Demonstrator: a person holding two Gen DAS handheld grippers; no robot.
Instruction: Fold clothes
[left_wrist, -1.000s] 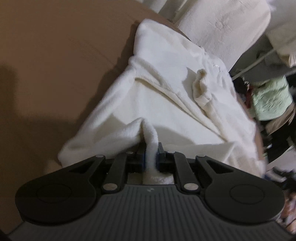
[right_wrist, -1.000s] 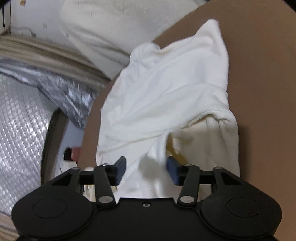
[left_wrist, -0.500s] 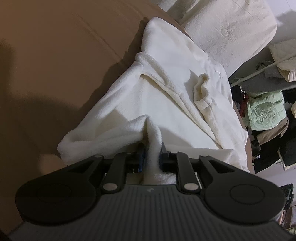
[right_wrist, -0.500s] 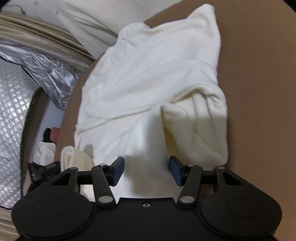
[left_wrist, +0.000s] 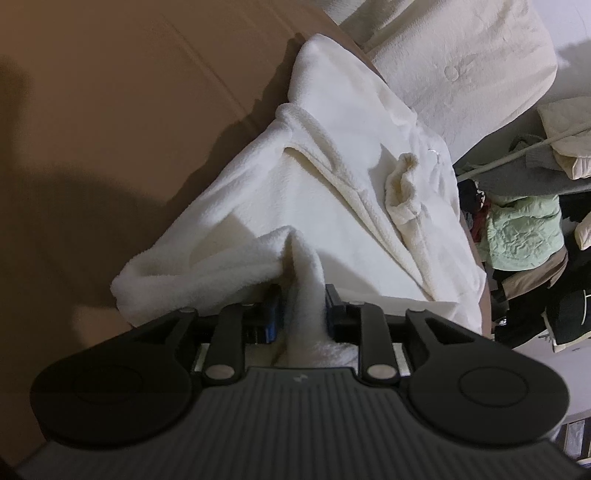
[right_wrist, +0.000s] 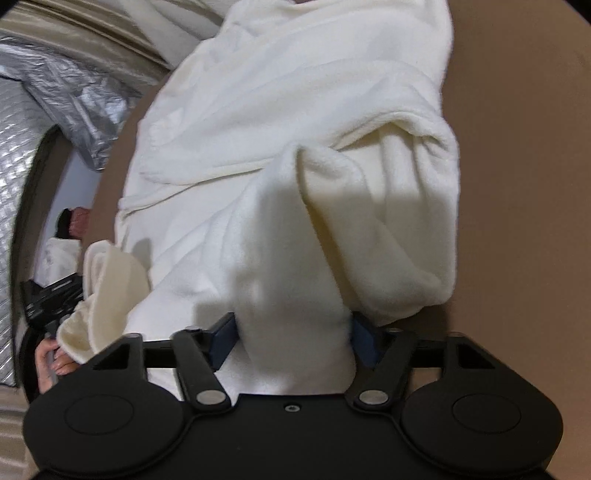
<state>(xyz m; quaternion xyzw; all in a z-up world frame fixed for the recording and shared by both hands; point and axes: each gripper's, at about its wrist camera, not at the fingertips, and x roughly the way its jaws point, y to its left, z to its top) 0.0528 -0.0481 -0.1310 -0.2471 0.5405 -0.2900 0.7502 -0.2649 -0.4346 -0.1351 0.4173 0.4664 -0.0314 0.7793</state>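
Note:
A white fleece robe (left_wrist: 332, 192) lies on a brown bed sheet (left_wrist: 110, 110). My left gripper (left_wrist: 301, 314) is shut on a bunched fold of the robe's near edge. In the right wrist view the robe (right_wrist: 295, 129) fills the middle. My right gripper (right_wrist: 293, 339) is wide open, with a thick fold of the robe lying between its blue pads (right_wrist: 223, 341); whether the pads touch the cloth is unclear. The left gripper and the hand holding it show at the lower left of the right wrist view (right_wrist: 51, 295), holding cloth.
A large cream pillow (left_wrist: 461, 62) lies beyond the robe. A pile of clothes, one pale green (left_wrist: 524, 229), sits off the bed's right side. Silver quilted material (right_wrist: 55, 92) and a striped edge lie left of the bed.
My right gripper has moved forward onto the robe, so a fold now sits between its open jaws. My left gripper keeps its hold and has drawn the cloth back a little.

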